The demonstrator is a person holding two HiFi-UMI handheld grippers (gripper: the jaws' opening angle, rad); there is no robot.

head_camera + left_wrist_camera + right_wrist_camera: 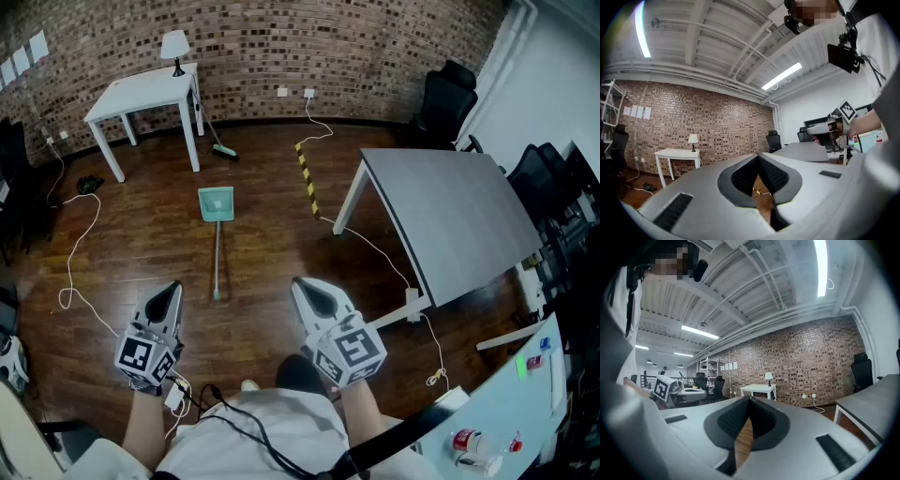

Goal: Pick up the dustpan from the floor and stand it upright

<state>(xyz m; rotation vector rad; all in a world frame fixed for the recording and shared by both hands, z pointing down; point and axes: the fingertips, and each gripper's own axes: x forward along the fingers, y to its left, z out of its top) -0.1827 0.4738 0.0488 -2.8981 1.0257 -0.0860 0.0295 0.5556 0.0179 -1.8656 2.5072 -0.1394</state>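
Dustpan [217,204]: flat on floor [141,239], untouched | left gripper [167,300], right gripper [312,295]: both clenched, empty, well apart from it | pickup, upright standing pending

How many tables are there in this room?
3: a white table by the brick wall, a grey table on the right, a pale desk at bottom right. Others may be hidden.

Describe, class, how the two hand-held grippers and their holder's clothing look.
The left gripper and right gripper are light grey, with tapering tongs lined with black ribbed pads. Each carries a cube with black-and-white square markers. The person wears a white top crossed by black cables.
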